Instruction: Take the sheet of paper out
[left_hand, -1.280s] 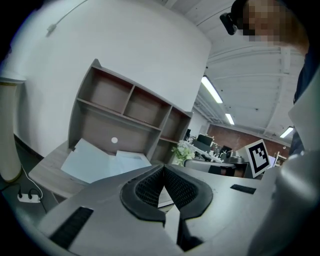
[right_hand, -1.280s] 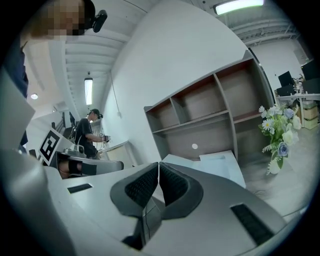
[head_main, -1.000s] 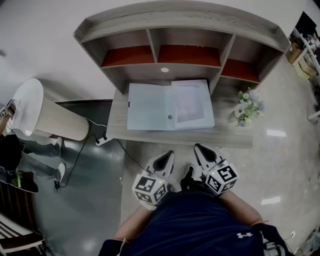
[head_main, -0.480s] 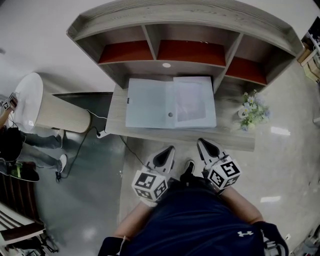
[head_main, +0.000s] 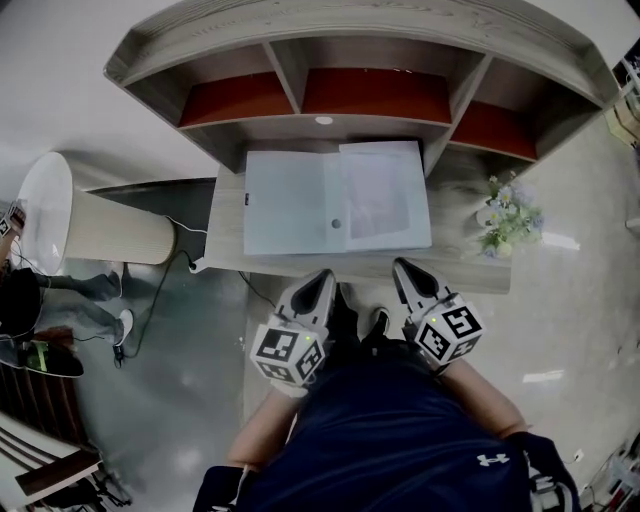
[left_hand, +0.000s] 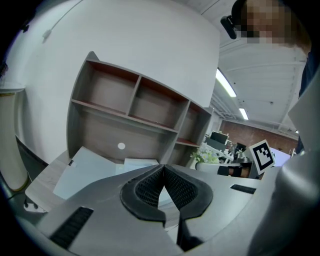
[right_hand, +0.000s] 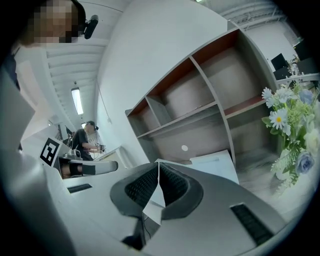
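Note:
An open pale blue folder (head_main: 290, 205) lies flat on the wooden desk (head_main: 455, 270), under the shelf unit. A white sheet of paper (head_main: 378, 195) rests on the folder's right half. In the left gripper view, folder (left_hand: 82, 172) and paper (left_hand: 141, 162) show just beyond the jaws. The right gripper view shows the paper (right_hand: 215, 162) ahead of its jaws. My left gripper (head_main: 323, 282) and right gripper (head_main: 402, 268) hover side by side at the desk's front edge, short of the folder. Both are shut with nothing between the pads.
A shelf unit with three compartments (head_main: 330, 100) stands at the back of the desk. A vase of flowers (head_main: 508, 218) sits at the desk's right end. A white cylindrical lamp (head_main: 70, 215) and a cable (head_main: 170, 290) are on the left, where a person's legs (head_main: 85, 300) also show.
Both grippers have moved forward towards the desk's front edge, side by side. Their jaws stay shut. The folder and paper have not moved.

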